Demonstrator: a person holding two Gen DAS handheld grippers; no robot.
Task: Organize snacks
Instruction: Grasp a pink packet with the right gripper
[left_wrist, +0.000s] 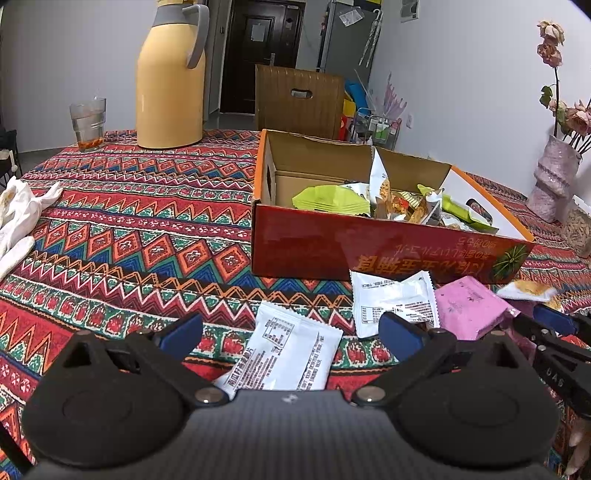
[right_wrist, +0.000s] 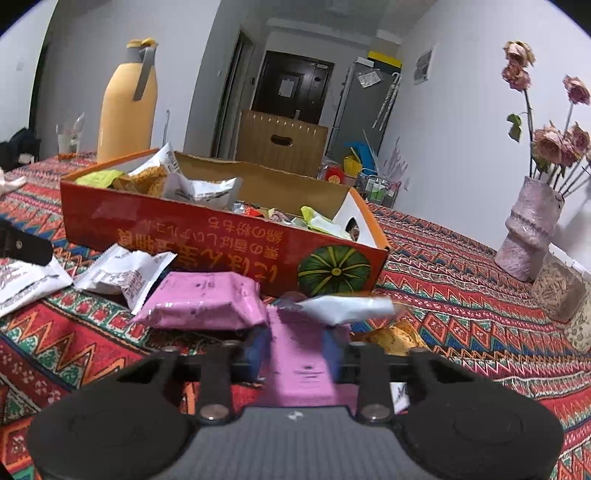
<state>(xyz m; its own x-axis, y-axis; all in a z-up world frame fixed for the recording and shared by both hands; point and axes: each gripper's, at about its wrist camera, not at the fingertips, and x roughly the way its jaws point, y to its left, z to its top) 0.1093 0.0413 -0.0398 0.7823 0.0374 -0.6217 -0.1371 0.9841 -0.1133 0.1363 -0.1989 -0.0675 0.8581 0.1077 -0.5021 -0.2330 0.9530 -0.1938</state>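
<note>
The right gripper (right_wrist: 297, 349) has its blue pads pressed on a pink packet (right_wrist: 301, 363), its small print too blurred to read. The left gripper (left_wrist: 290, 336) stands wide open and empty above a white sachet (left_wrist: 291, 354) with a nutrition table. Just behind stands the snack-filled red box (right_wrist: 229, 236), its pumpkin picture and yellow Japanese lettering upside down.

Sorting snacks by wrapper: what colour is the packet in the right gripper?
Pink; the right gripper pinches a pink plastic packet, clearest in the right wrist view.
</note>
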